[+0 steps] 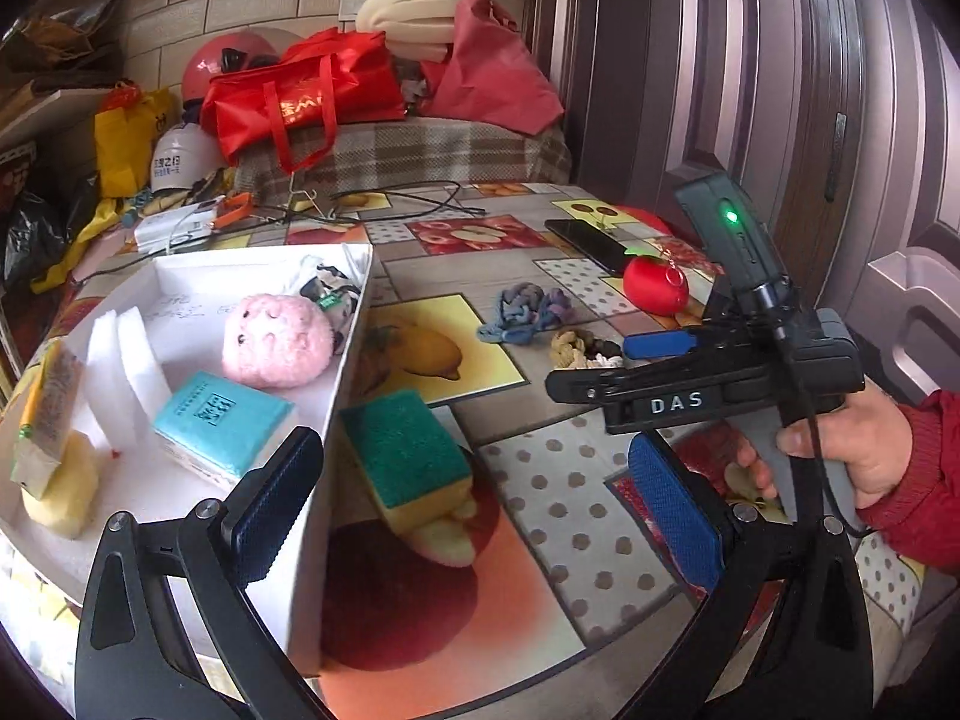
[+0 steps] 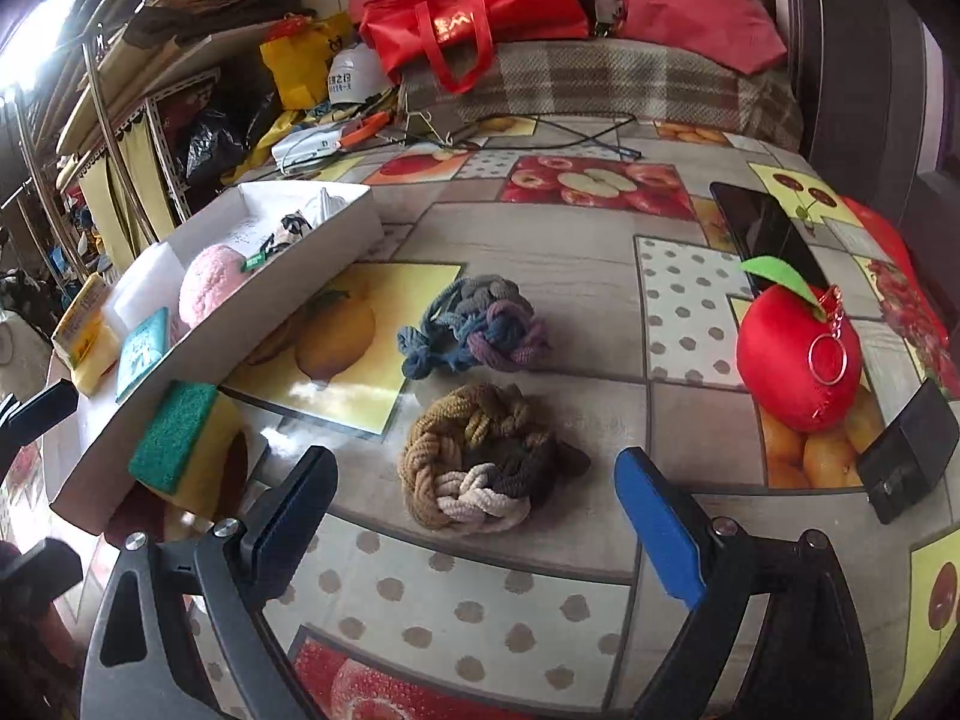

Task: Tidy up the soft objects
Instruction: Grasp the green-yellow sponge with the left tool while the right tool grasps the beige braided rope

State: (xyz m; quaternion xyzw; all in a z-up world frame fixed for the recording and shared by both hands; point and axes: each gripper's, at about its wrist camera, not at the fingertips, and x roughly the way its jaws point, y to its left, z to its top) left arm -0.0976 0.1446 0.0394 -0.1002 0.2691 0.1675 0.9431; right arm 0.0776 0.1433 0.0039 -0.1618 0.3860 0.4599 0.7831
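Note:
A white box [image 1: 345,360] on the table holds a pink plush [image 1: 276,341], a teal sponge [image 1: 222,423], white foam pieces [image 1: 126,372] and a yellow sponge [image 1: 51,468]. A green-and-yellow sponge [image 1: 408,462] leans on the table just outside the box wall. My left gripper [image 1: 474,516] is open and empty, just before that sponge. My right gripper [image 2: 474,528] is open and empty, right before a brown rope knot [image 2: 480,462]. A blue rope knot [image 2: 480,330] lies beyond it. A red plush apple [image 2: 798,360] sits to the right.
A black phone [image 2: 762,234] lies behind the apple, and a small black block [image 2: 906,456] sits at the right. Cables [image 2: 570,126], red bags [image 2: 474,12], a helmet [image 2: 354,78] and clutter fill the far side. A door stands at the right.

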